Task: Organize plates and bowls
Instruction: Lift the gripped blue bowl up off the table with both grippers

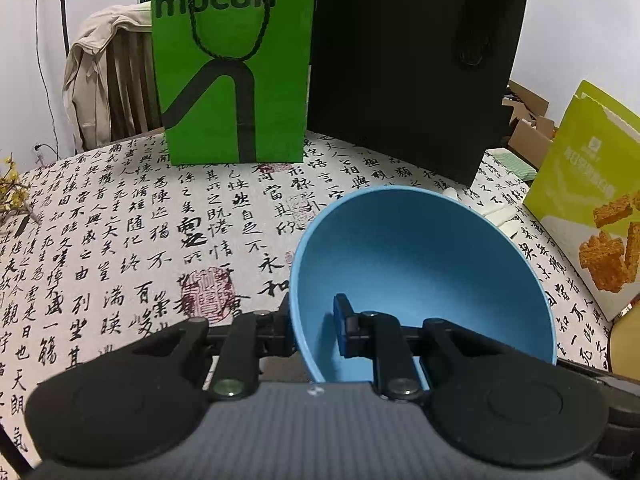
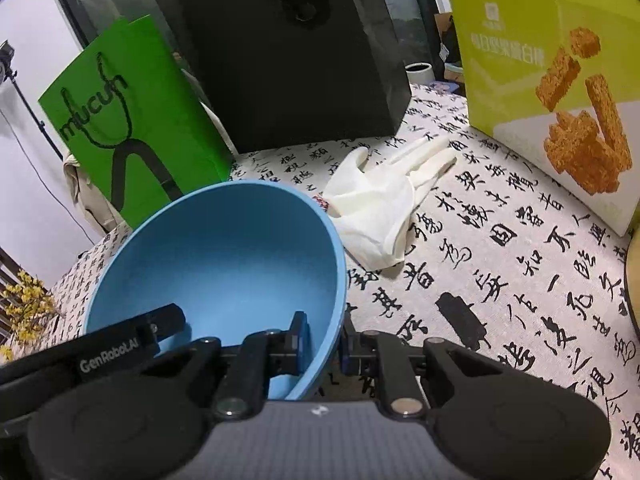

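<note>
You are holding one blue bowl between both tools, over the middle of the table, nearer its front edge than the bags at the back. On the left, your left gripper is clenching the bowl's left rim, one finger inside the wall and one outside. On the right, your right gripper is pinching the opposite rim the same way, with the wall running between its jaws. The bowl is tilting, its open mouth facing away from you toward the back edge.

Behind it, left to right, a green bag, a black bag and a yellow-green box are standing along the back and right edges. A white glove is lying just beyond the bowl to the right.

To do this well, you are probably best keeping both grips equally firm and moving both hands together, so the rim is not twisting or slipping. Level the bowl before carrying it, and steer clear of the glove. No plate or other bowl is showing.
</note>
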A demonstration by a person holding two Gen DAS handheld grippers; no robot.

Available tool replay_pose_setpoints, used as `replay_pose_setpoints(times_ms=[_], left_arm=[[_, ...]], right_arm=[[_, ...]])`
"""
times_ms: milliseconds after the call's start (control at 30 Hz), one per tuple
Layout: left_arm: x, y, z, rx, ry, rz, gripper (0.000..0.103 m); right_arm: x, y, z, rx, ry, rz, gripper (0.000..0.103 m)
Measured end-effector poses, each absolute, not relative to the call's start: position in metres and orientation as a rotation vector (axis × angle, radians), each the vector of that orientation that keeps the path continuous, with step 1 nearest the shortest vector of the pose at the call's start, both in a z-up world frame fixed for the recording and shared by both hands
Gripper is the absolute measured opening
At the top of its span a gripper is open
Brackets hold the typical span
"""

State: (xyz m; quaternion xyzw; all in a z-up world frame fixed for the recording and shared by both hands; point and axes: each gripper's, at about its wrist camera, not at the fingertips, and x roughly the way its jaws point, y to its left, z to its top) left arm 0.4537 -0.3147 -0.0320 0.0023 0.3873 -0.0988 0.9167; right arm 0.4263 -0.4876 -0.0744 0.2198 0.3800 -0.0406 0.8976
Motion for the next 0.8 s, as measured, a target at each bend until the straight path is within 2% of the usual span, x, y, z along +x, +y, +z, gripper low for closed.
replay_pose_setpoints(times_ms=[433,800], left_arm=[[0.431,-0.305,-0.014,0.021,0.794,-0.203,0.019],[0.394,-0.288,0.013,0.009,0.765,-0.215,0.019]], right_arm=[[0.408,-0.478,-0.056,0.470,0.797,-0.075,0.015],[0.368,-0.463,-0.019,0.438,0.752,-0.074,0.015]])
